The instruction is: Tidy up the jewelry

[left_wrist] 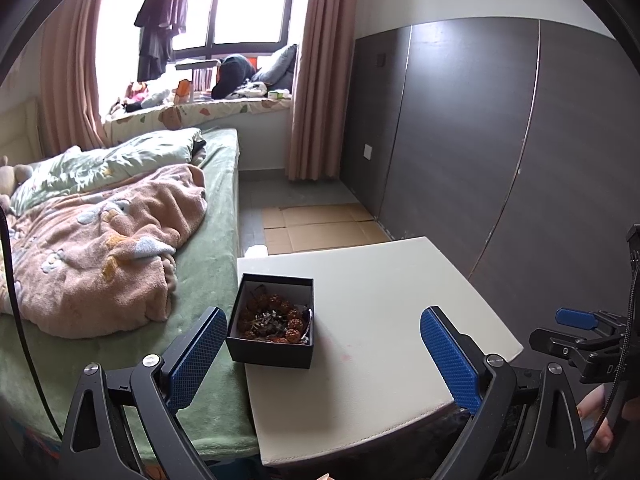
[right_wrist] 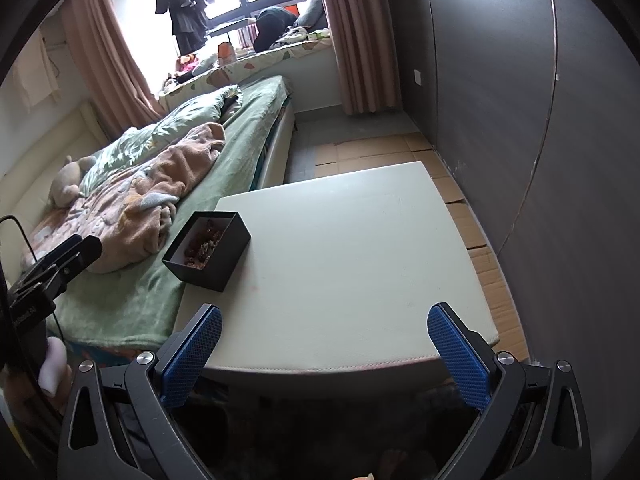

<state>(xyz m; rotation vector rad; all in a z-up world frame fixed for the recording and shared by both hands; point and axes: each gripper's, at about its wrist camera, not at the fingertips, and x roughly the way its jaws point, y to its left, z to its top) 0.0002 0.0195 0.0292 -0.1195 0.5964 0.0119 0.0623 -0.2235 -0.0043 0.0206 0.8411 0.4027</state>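
A small open black box (left_wrist: 272, 344) stands at the left edge of a white table (left_wrist: 384, 320). It holds brown beaded jewelry (left_wrist: 272, 318) with a darker piece in the middle. My left gripper (left_wrist: 324, 356) is open and empty, just in front of the box, its left finger beside the box's left wall. In the right wrist view the box (right_wrist: 216, 254) stands at the table's (right_wrist: 352, 264) left side, and my right gripper (right_wrist: 326, 354) is open and empty over the table's near edge. The right gripper also shows in the left wrist view (left_wrist: 576, 330).
A bed (left_wrist: 208, 264) with a green sheet and a pink blanket (left_wrist: 104, 248) touches the table's left side. A dark wardrobe wall (left_wrist: 500, 140) runs along the right. Flattened cardboard (left_wrist: 320, 224) lies on the floor beyond the table.
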